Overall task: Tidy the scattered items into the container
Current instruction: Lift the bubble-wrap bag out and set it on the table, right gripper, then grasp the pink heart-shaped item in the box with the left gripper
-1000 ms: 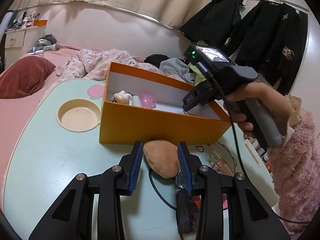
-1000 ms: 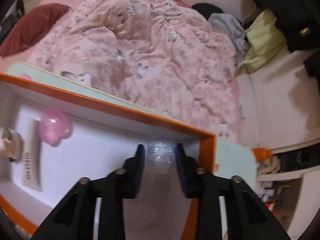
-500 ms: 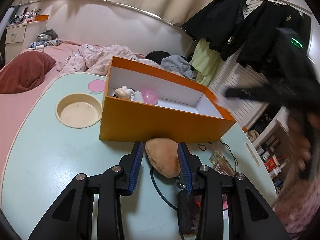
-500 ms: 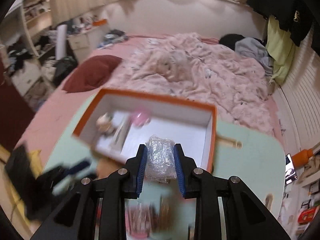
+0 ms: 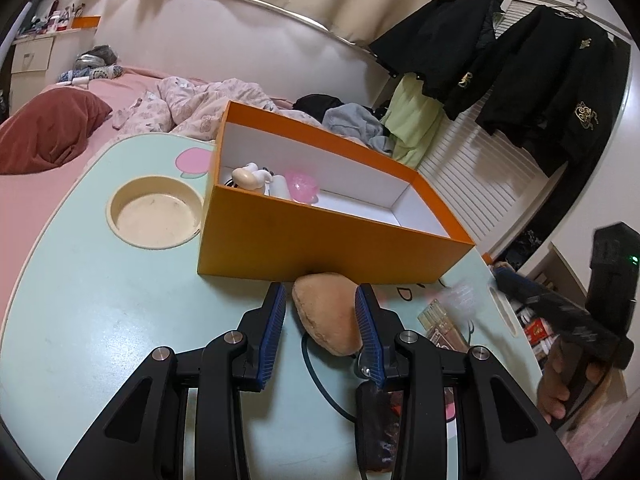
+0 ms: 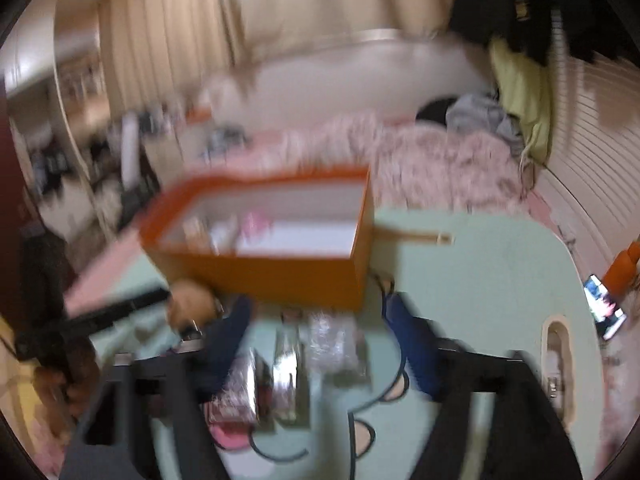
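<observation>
Scattered items are still lying on the mint table (image 5: pixel 100 320) in front of the orange box (image 5: pixel 320 240): a tan plush pouch (image 5: pixel 326 320) touching the box's near wall and foil packets (image 6: pixel 288 360) just right of it. A white figurine (image 5: pixel 250 176) and pink trinket (image 5: pixel 304 188) are sitting inside the box at its left end.

The left gripper (image 5: pixel 320 320) is straddling the pouch, jaws partly spread, pads not pressing it. By judgement, it is readying a pickup; next it needs to close, lift and clear the box wall.

The right gripper (image 6: pixel 320 320) is swinging, blurred, in front of the box, its jaws having just been opening wide. Compared with a second ago, it is no longer inside the box, and the crinkly clear packet (image 6: pixel 336 340) it was pinching is now lying loose between its fingers.
</observation>
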Motion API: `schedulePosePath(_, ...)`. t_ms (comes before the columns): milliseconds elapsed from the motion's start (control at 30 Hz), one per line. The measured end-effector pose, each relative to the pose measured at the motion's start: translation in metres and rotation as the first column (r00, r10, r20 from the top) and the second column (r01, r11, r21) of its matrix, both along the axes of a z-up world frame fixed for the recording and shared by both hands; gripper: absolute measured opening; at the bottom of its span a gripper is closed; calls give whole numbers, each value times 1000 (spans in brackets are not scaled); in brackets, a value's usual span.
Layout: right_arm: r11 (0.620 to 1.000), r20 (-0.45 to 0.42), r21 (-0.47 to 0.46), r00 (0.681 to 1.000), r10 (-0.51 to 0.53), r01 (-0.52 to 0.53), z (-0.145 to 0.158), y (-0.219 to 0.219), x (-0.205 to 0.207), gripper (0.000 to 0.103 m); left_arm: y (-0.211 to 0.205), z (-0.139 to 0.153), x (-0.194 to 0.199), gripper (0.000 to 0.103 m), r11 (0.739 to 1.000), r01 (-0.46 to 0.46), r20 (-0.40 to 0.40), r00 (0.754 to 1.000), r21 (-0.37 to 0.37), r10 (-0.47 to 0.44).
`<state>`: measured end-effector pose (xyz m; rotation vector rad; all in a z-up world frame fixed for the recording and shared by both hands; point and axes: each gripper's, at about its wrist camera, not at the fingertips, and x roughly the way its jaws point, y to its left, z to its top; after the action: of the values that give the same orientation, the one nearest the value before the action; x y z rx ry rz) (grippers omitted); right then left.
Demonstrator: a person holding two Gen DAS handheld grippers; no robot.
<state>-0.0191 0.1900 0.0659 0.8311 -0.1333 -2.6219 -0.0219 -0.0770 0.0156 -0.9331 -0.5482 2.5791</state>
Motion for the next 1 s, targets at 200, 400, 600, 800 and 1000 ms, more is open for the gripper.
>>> schedulePosePath(200,991,-8,-133,999,35,-36,-17,17,2,78,3,4,-3,38,1000,14,-11,1000,-16,-14)
schedulePosePath(400,986,39,-160,998,47,-40,-23,19,3,78,10,21,-22,38,999,46,37,998,14,-47)
schedulePosePath(600,988,55,-141,996,65,-57,-28,16,6,78,30,67,-58,38,995,58,139,989,-80,-47)
schedulePosePath(800,990,58,-127,996,73,-66,-30,12,8,78,48,95,-101,47,983,83,232,972,-166,-43)
schedulePosePath(1000,989,63,-127,995,81,-72,-30,11,8,78,61,78,-153,64,975,63,354,935,-212,16)
